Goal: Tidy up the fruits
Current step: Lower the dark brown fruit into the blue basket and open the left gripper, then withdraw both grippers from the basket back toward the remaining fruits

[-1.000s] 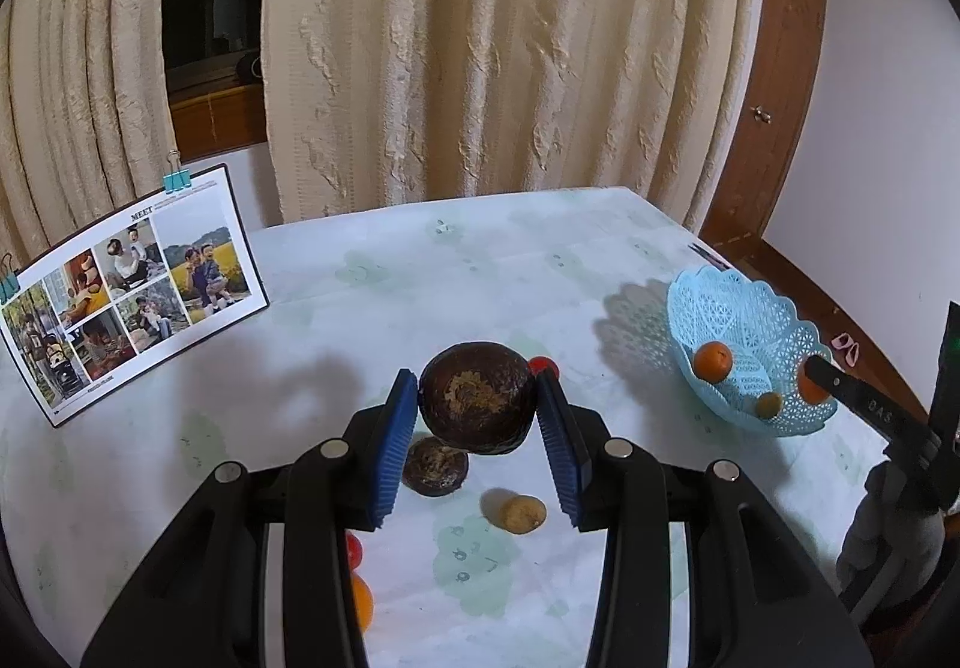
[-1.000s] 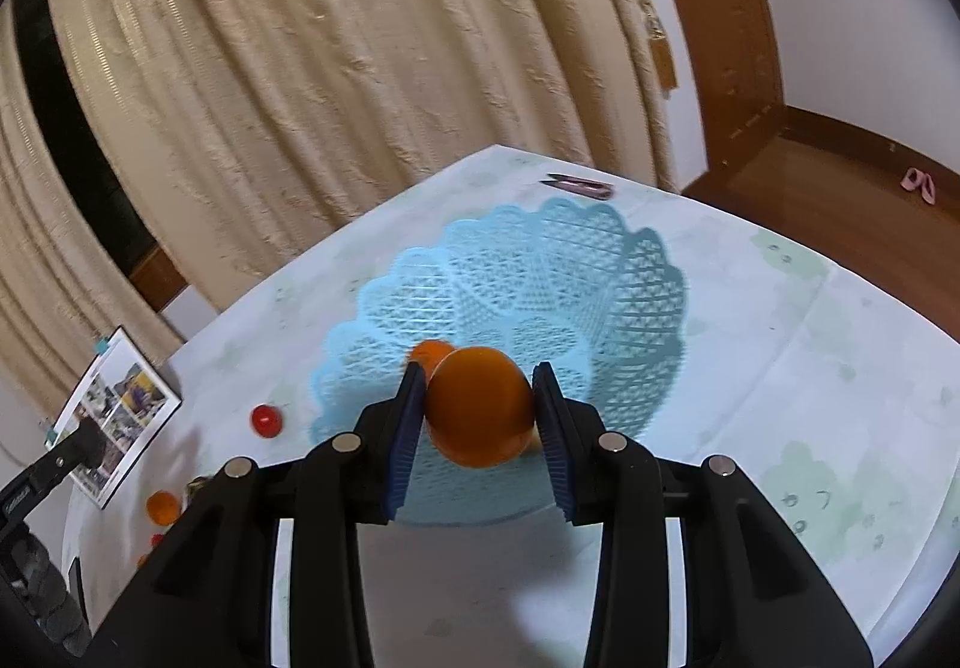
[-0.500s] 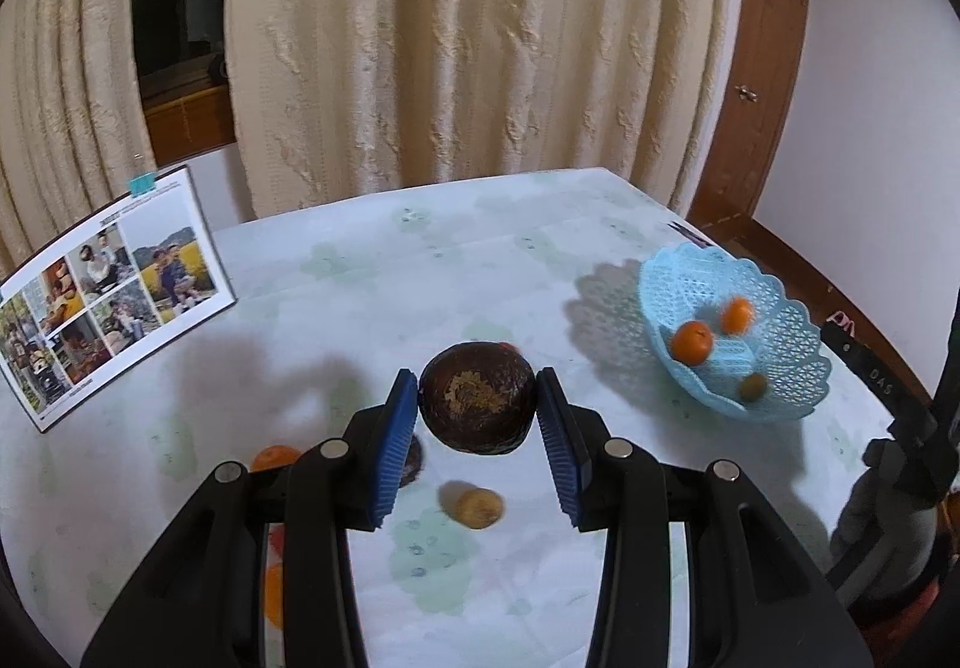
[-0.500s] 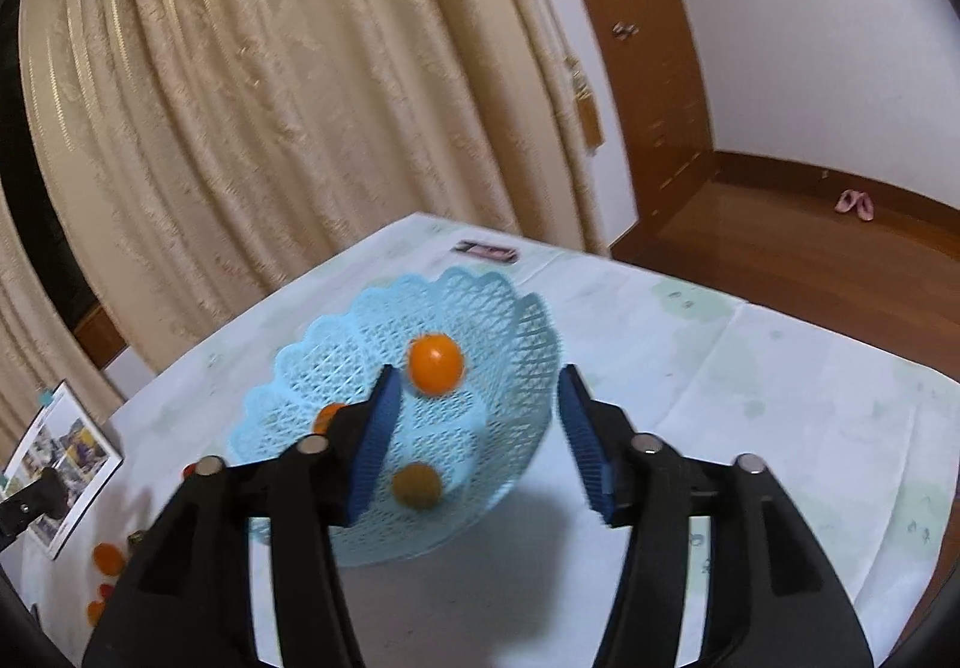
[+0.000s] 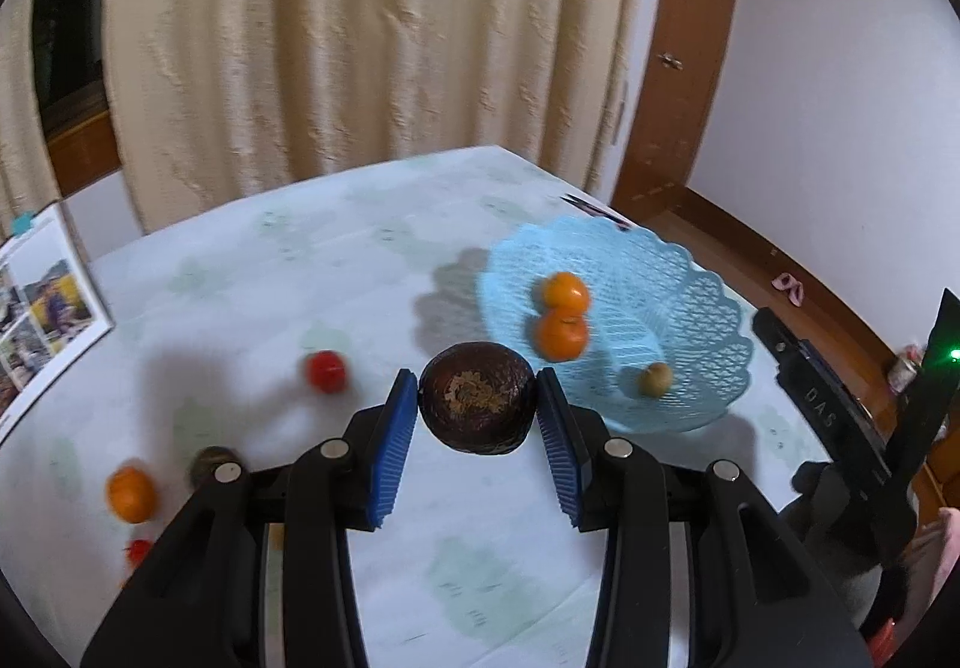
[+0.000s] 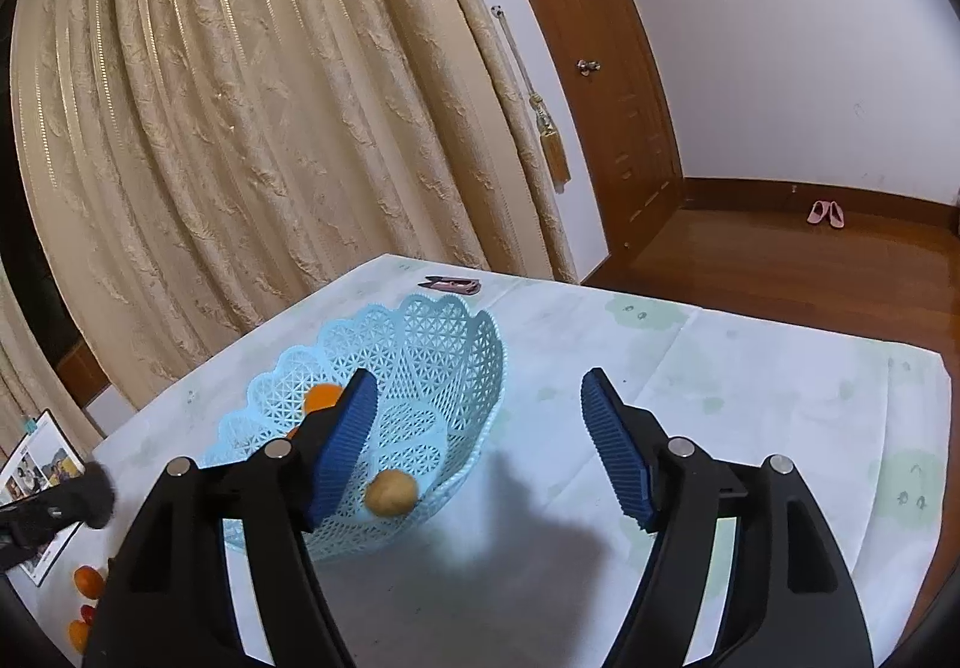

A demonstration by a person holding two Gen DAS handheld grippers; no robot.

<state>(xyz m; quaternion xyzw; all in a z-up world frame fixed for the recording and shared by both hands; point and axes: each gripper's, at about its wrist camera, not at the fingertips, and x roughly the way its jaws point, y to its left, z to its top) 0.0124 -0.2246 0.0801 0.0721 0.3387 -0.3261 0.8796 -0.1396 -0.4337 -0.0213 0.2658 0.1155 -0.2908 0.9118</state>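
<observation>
Dark brown rough-skinned fruit (image 5: 476, 398) clamped between the blue ribbed pads of the left tool (image 5: 477, 431), held above the desk (image 5: 252, 272), just left of the light blue lattice basket (image 5: 690, 308). Basket holds two oranges (image 5: 564, 291), one touching the other (image 5: 561, 335), plus a small tan fruit (image 5: 654, 379) nearer the front rim.

Loose on the desk left of the left tool: a red fruit (image 5: 326, 371), an orange (image 5: 130, 495), a dark round fruit (image 5: 207, 461) partly behind the tool's arm, and a small red bit (image 5: 139, 548) at the lower left edge. All blurred.

Right tool (image 6: 477, 443) released, fingers spread wide, nothing between them, hanging over the desk at the basket's (image 6: 420, 356) near side. Its left finger (image 6: 342, 446) overlaps the basket in view. Tan fruit (image 6: 391, 493) visible inside the basket, an orange (image 6: 321, 398) partly hidden behind the finger.

Desk covered with a pale cloth with faint green prints. Photo board (image 5: 42, 308) stands at the far left edge. A small pink and dark object (image 6: 451, 283) lies behind the basket, too small to tell what it is. Cream curtain (image 6: 240, 98) behind, wooden door (image 6: 600, 68) to the right, pink slippers (image 6: 826, 213) on the wooden floor.
</observation>
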